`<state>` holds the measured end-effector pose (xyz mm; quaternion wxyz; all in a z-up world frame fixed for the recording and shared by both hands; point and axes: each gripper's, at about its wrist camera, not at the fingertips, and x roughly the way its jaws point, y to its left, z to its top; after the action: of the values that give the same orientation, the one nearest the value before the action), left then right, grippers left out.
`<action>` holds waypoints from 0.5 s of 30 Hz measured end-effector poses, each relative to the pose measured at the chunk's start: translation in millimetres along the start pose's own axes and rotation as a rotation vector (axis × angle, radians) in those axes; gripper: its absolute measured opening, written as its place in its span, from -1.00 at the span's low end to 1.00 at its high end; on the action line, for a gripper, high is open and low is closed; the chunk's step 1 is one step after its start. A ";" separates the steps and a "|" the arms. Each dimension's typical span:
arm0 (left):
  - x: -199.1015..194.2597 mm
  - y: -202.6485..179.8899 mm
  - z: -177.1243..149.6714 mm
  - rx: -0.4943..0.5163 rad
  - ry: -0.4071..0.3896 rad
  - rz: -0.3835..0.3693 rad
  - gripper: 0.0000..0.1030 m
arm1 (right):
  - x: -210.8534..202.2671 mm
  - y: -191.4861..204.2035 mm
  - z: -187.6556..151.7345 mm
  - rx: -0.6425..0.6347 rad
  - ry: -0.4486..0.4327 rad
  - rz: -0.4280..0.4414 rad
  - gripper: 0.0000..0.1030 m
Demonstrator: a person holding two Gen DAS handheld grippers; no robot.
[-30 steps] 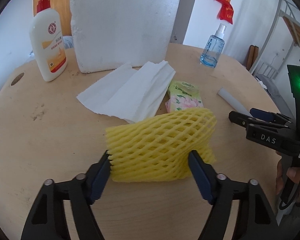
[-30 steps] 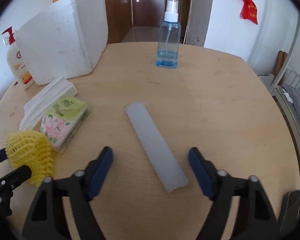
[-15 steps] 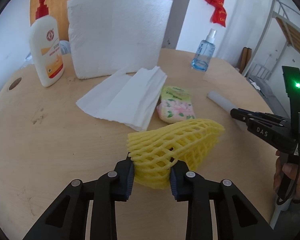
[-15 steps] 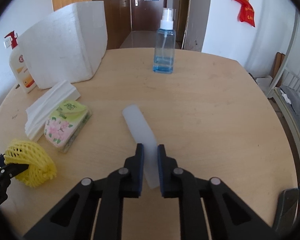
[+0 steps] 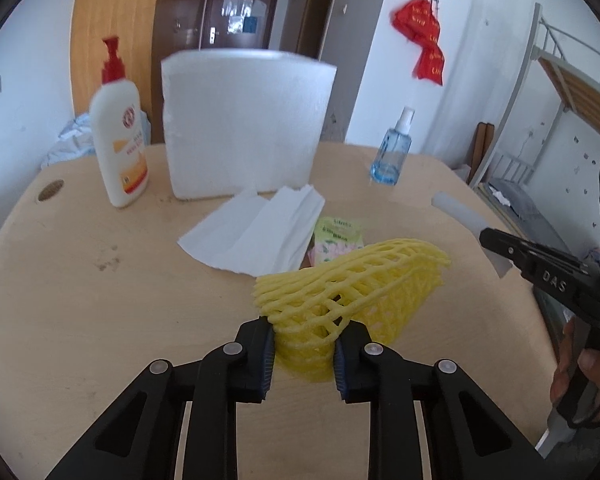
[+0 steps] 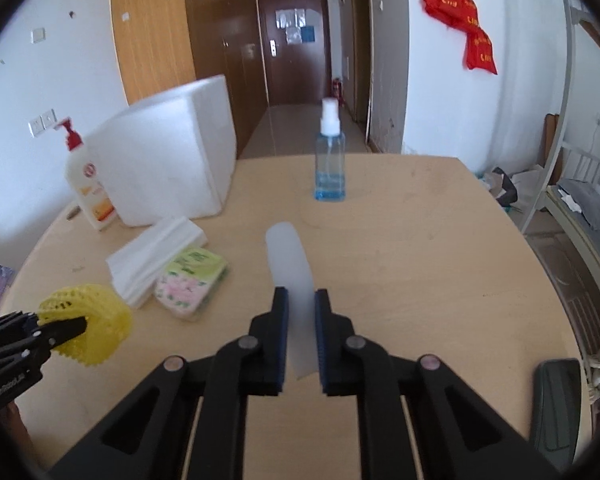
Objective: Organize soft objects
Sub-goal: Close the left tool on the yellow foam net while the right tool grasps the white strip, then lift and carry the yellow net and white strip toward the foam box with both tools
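Note:
My left gripper (image 5: 303, 346) is shut on one end of a yellow foam net sleeve (image 5: 352, 288) and holds it lifted above the round wooden table (image 5: 80, 300). The net also shows at the left of the right wrist view (image 6: 88, 320). My right gripper (image 6: 301, 322) is shut on a white translucent foam strip (image 6: 290, 264), raised off the table; the strip's far end shows in the left wrist view (image 5: 460, 212). A stack of white tissues (image 5: 256, 232) and a flowery tissue pack (image 6: 192, 284) lie on the table.
A white foam block (image 5: 244, 128) stands at the back of the table, with a lotion pump bottle (image 5: 120, 132) to its left. A blue spray bottle (image 6: 330, 168) stands at the far side. A dark phone-like object (image 6: 556, 404) lies near the right edge.
Both grippers closed, the left on the yellow net and the right on the foam strip. Both then rose, lifting the net and the strip off the table.

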<state>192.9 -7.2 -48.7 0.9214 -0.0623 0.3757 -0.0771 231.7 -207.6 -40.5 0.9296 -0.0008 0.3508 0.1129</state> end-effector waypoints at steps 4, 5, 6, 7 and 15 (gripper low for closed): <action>-19.7 -3.7 -1.4 0.011 -0.038 0.005 -0.51 | -19.4 8.3 -4.7 -0.003 -0.026 0.020 -0.71; -24.7 -4.4 -2.5 0.011 -0.048 0.004 -0.51 | -23.8 10.0 -5.8 -0.001 -0.035 0.022 -0.71; -29.5 -5.0 -3.7 0.011 -0.055 0.002 -0.51 | -28.8 11.9 -6.9 -0.002 -0.040 0.026 -0.70; -34.1 -5.7 -4.9 0.013 -0.061 0.002 -0.51 | -32.1 14.3 -8.7 -0.004 -0.043 0.028 -0.70; -62.8 -8.0 -14.9 0.019 -0.113 0.008 -0.51 | -56.7 26.2 -22.5 0.004 -0.081 0.028 -0.70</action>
<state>137.4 -4.0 -15.0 0.9420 -0.0564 0.3227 -0.0735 170.2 -195.8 -18.5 0.9414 0.0106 0.3130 0.1254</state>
